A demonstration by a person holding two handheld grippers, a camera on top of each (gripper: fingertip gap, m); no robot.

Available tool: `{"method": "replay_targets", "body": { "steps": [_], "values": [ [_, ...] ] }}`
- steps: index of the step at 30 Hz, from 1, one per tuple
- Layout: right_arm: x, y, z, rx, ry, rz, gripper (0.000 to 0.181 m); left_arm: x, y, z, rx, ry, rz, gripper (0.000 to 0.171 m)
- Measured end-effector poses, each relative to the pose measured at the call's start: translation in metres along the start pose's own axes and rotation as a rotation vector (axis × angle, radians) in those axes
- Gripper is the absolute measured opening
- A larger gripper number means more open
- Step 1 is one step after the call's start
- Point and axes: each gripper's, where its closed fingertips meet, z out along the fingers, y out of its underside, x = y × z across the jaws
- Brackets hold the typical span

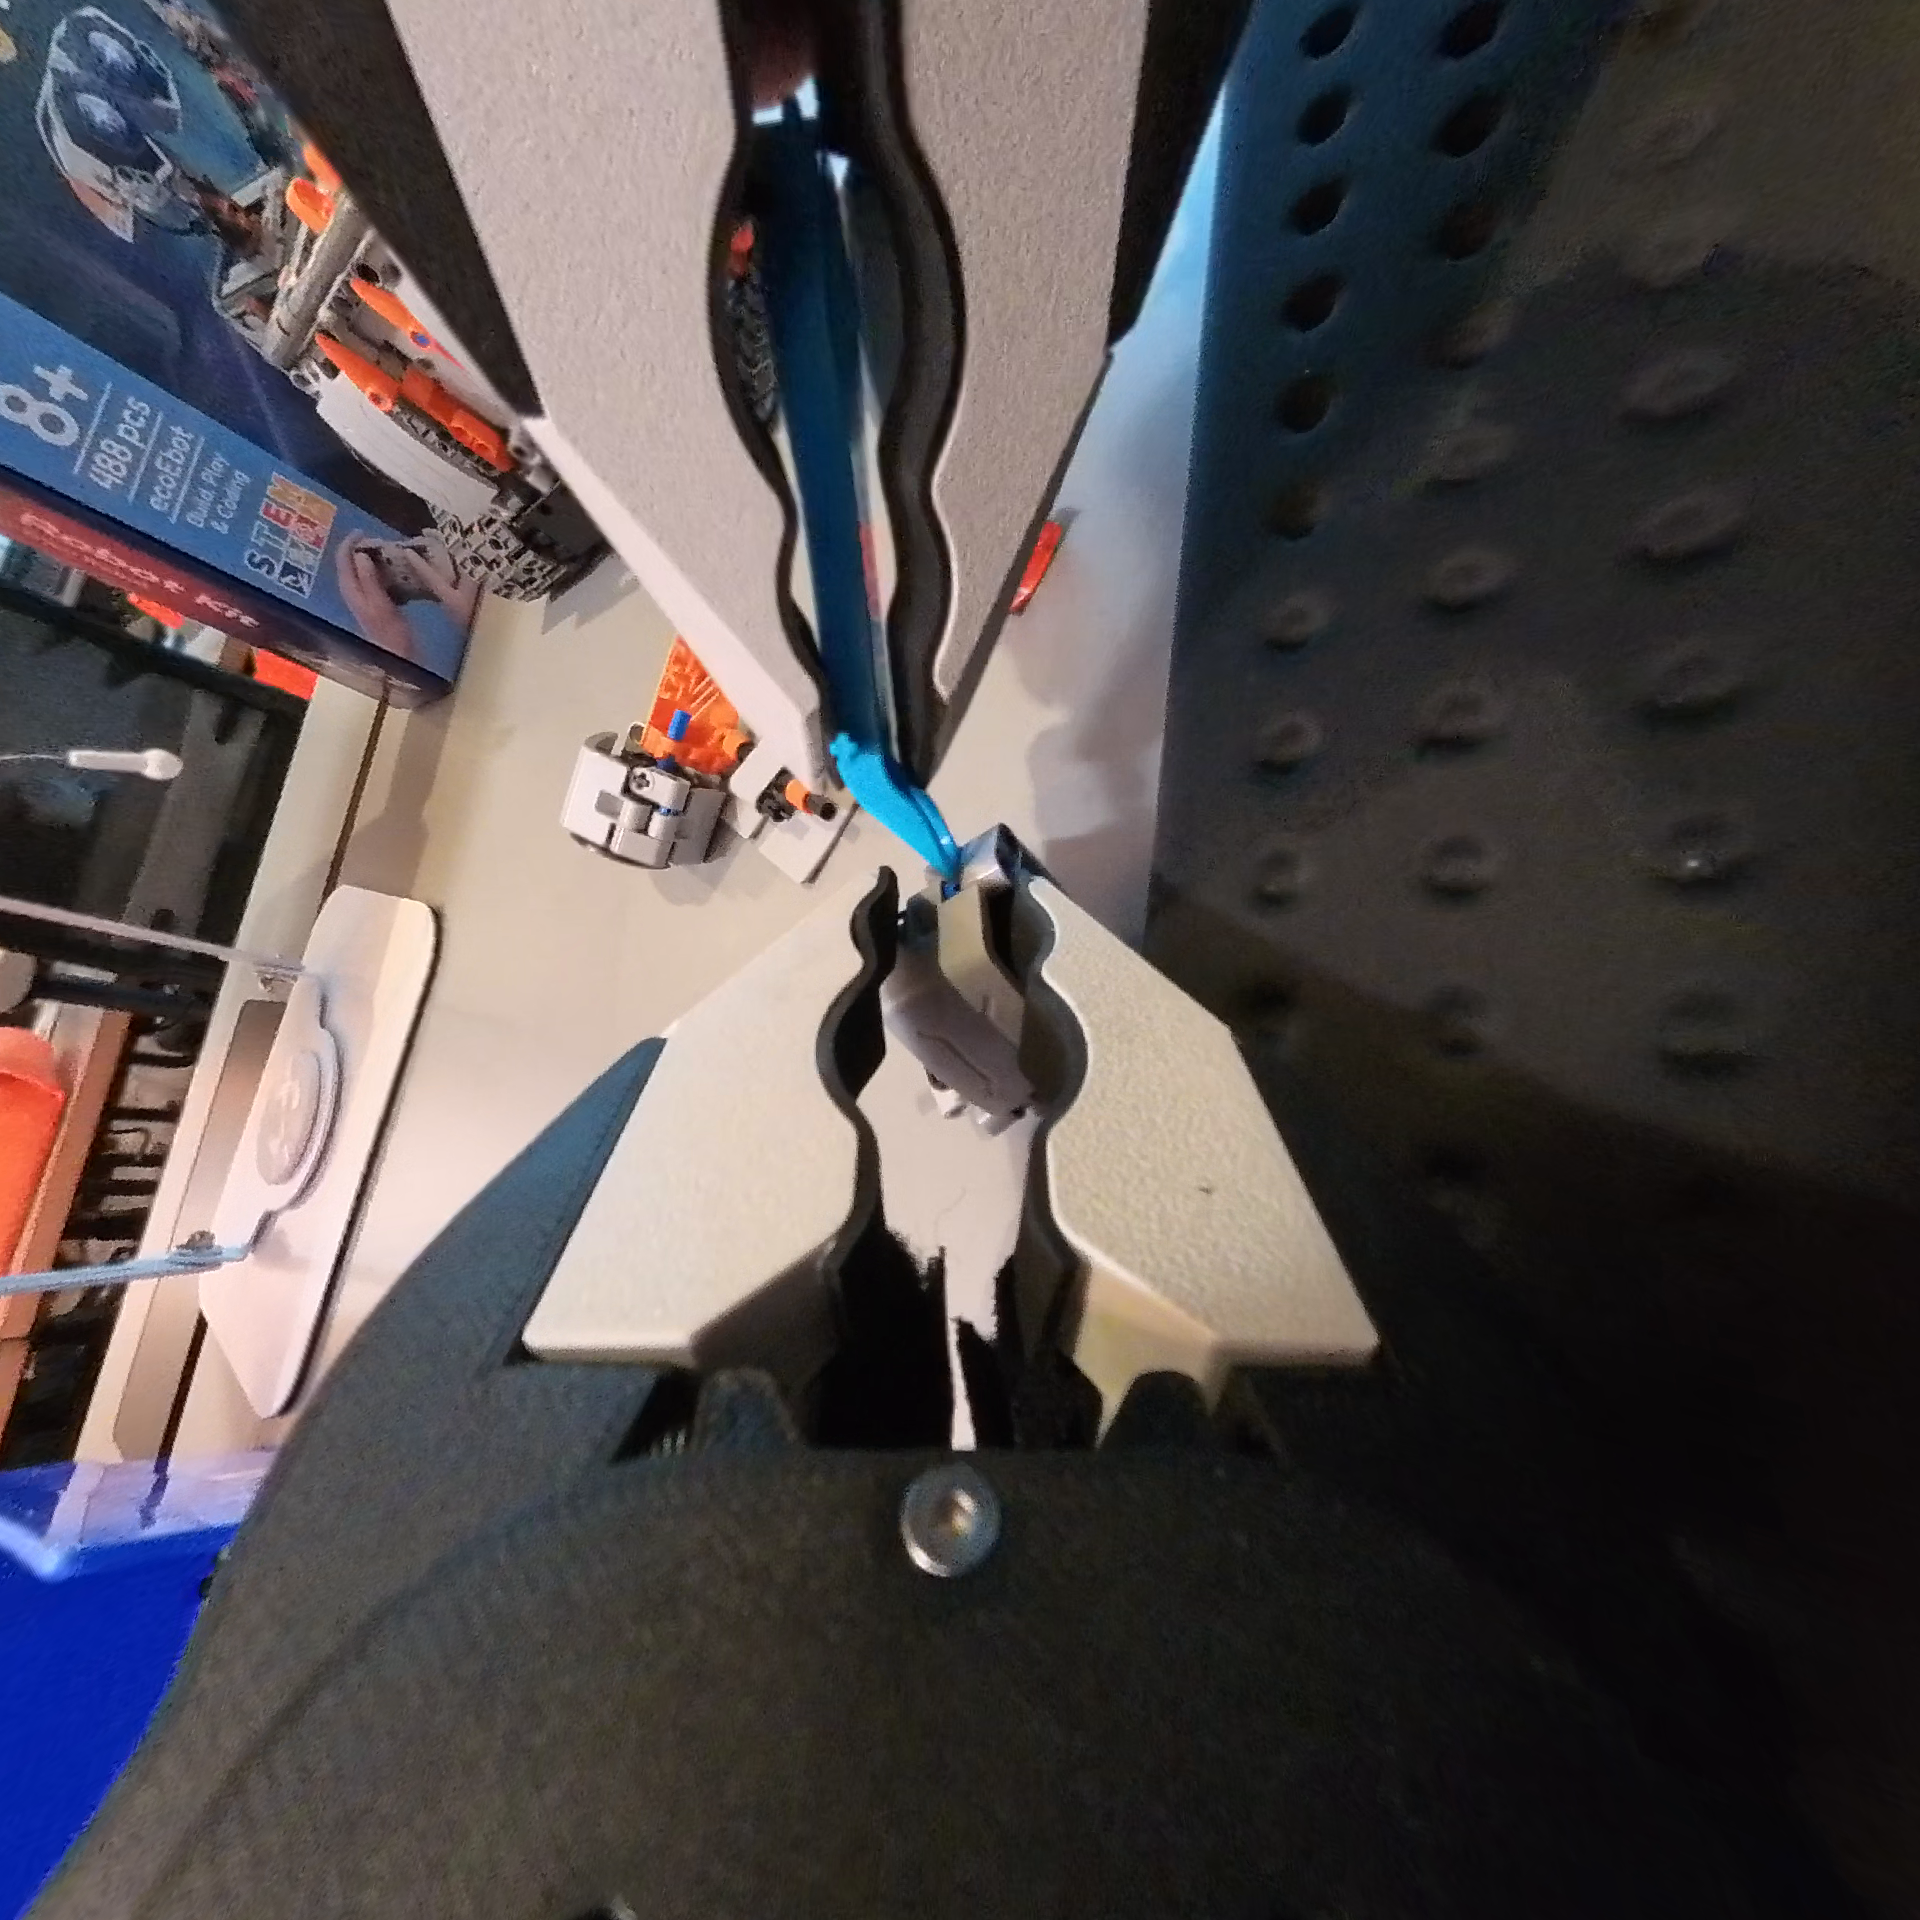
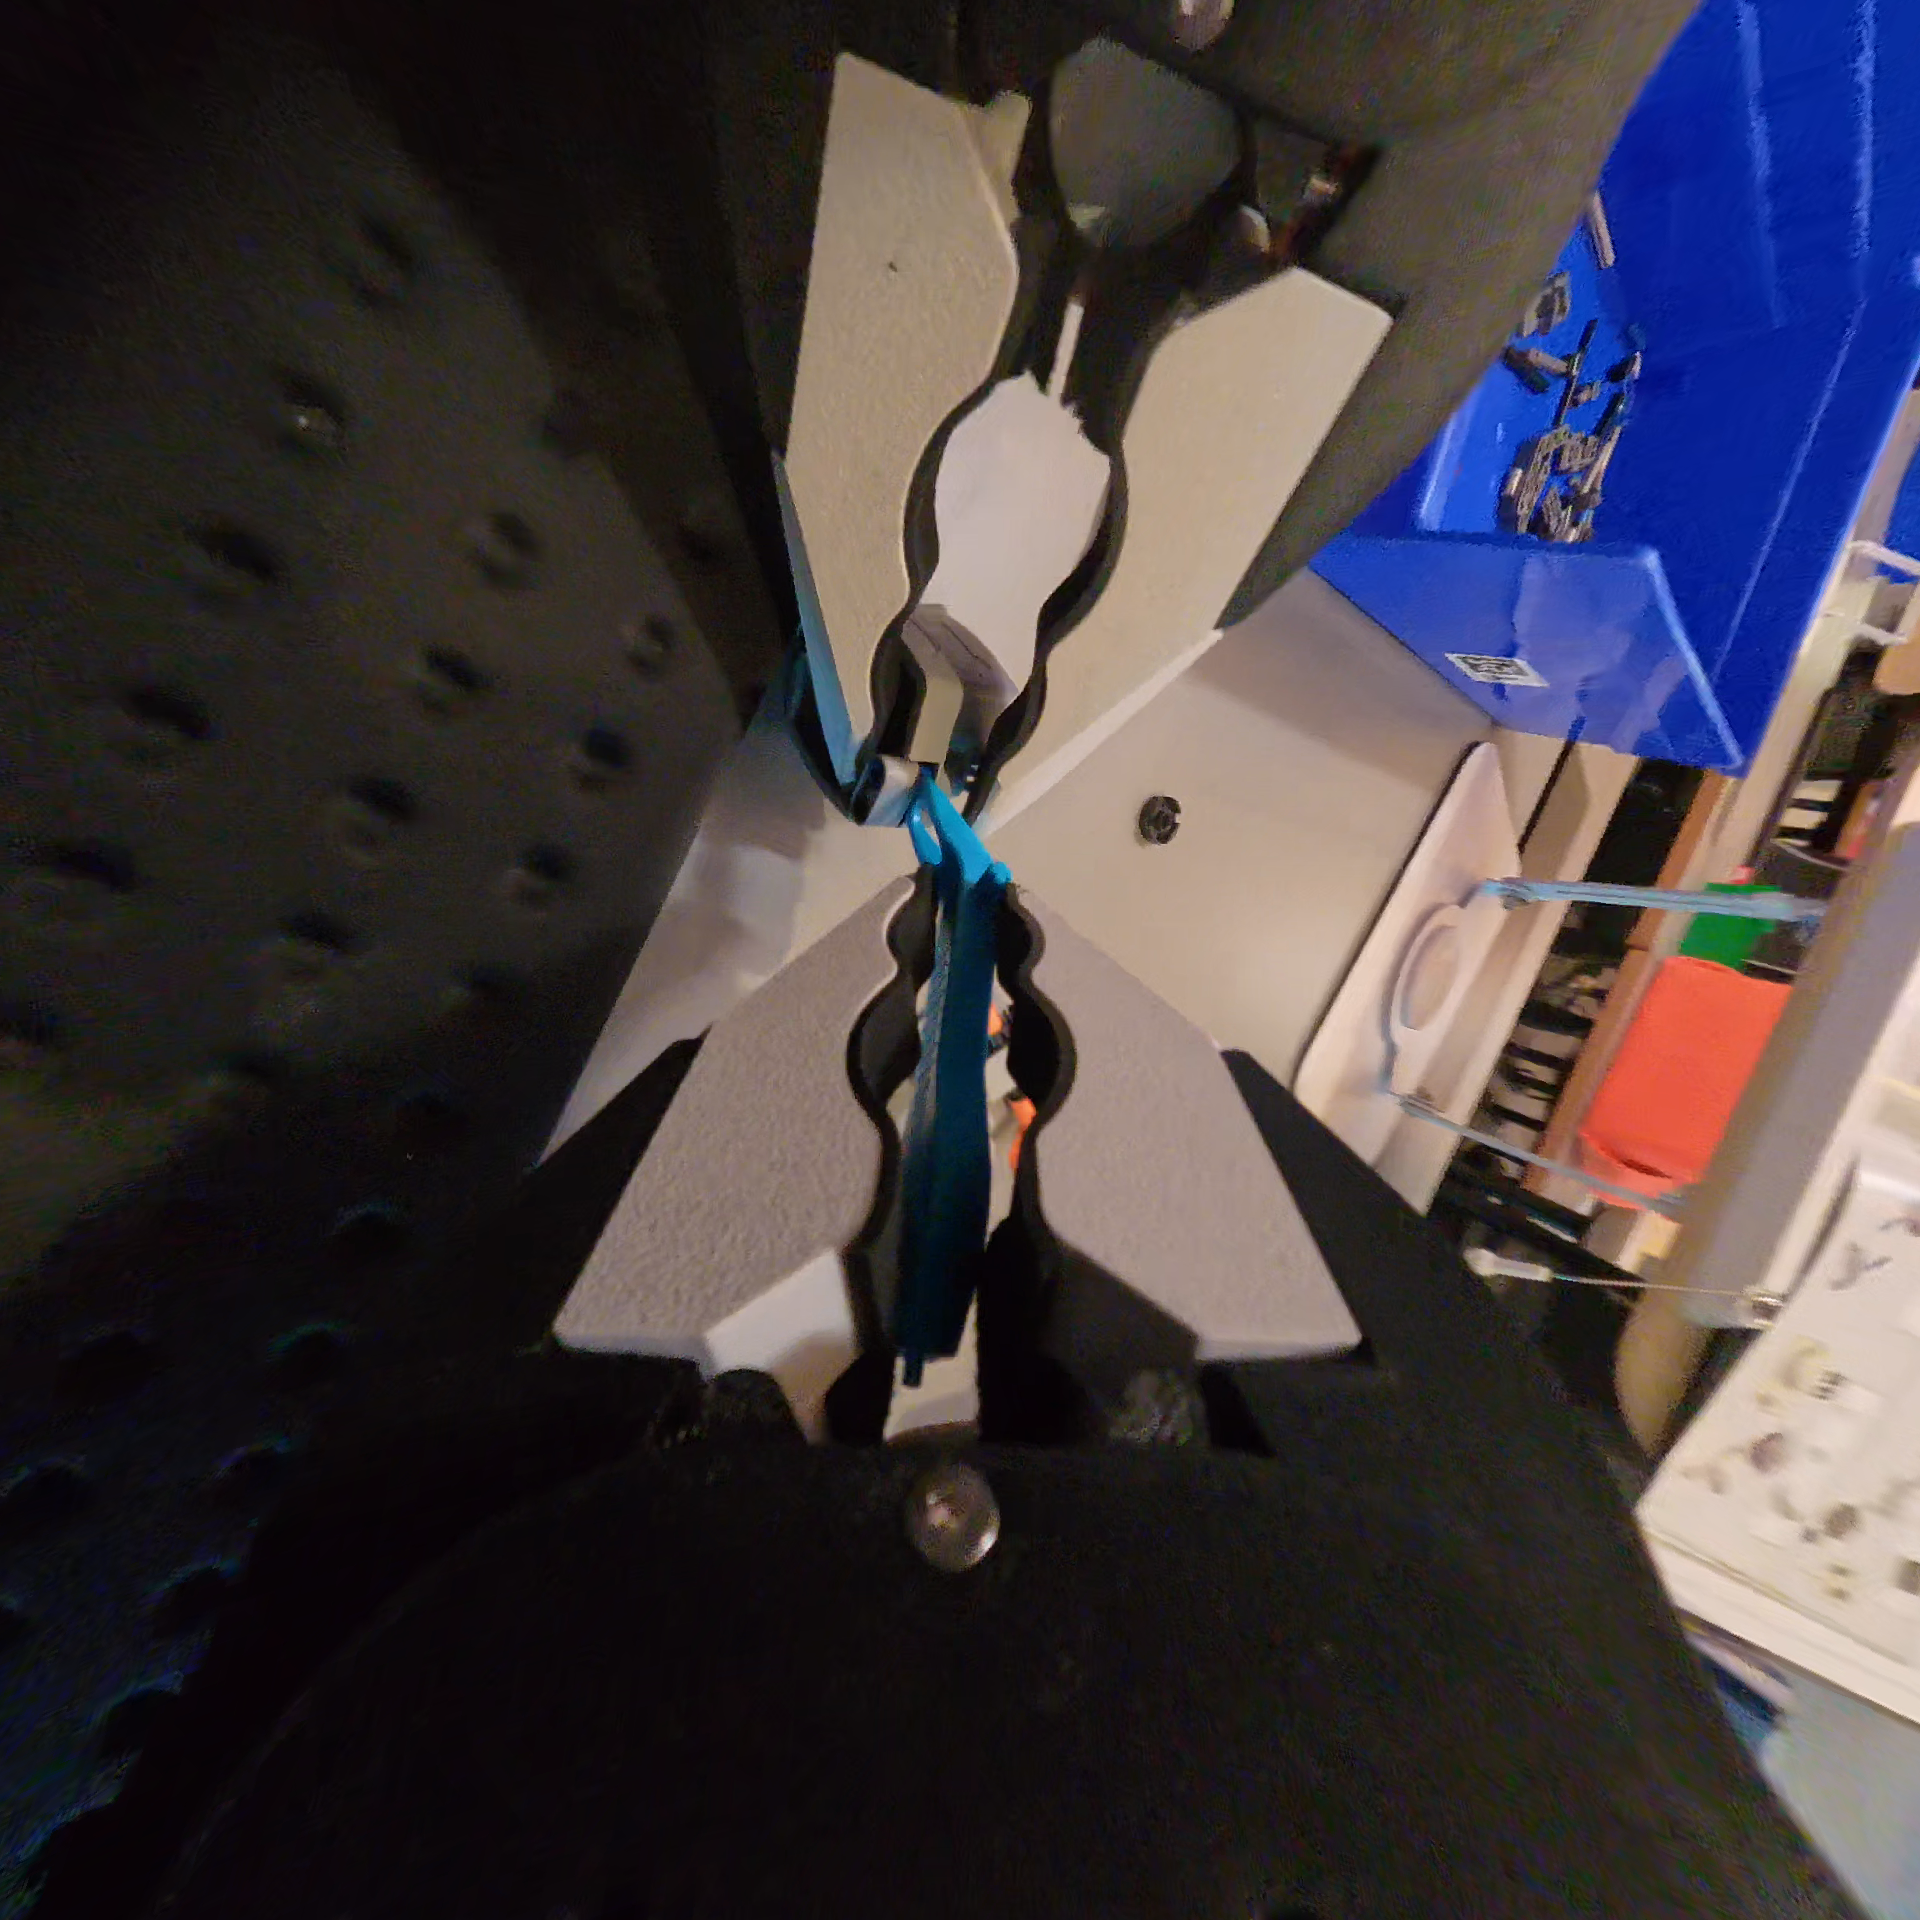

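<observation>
Nearest, the left gripper (image 1: 951, 935) pinches a grey brick piece (image 1: 961, 1029); facing it tip to tip, the right gripper (image 2: 961, 914) clamps a blue tool (image 2: 951, 1122). Below lies a white bench (image 1: 520, 935), carrying a blue bin (image 2: 1558, 613) and printed box (image 1: 208, 488).

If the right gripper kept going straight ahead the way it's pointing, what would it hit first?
The left gripper. The right gripper, shut on a blue tool, faces it tip to tip, and the tool's end already touches the small grey piece the left one holds.
</observation>
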Motion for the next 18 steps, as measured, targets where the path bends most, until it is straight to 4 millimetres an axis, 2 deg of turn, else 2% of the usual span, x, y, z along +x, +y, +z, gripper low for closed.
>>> {"method": "replay_targets", "body": {
  "steps": [5, 9, 11, 15, 18],
  "values": [
    [0.000, 0.002, 0.002, -0.011, -0.051, -0.013, 0.007, -0.001, 0.000, 0.002, -0.015, -0.011, 0.002, 0.017],
    [-0.005, 0.007, 0.004, 0.059, -0.122, 0.199, 0.006, 0.000, -0.001, 0.004, -0.023, -0.020, 0.011, 0.017],
    [-0.021, 0.015, 0.012, 0.034, -0.184, 0.234, 0.006, 0.003, -0.006, 0.004, -0.007, -0.017, 0.030, 0.015],
    [-0.018, 0.015, 0.014, 0.110, -0.163, 0.381, 0.005, -0.001, -0.004, 0.006, -0.027, -0.038, 0.028, 0.014],
    [-0.014, 0.015, 0.015, 0.157, -0.153, 0.425, 0.005, -0.003, -0.003, 0.006, -0.029, -0.045, 0.021, 0.015]
  ]
}}
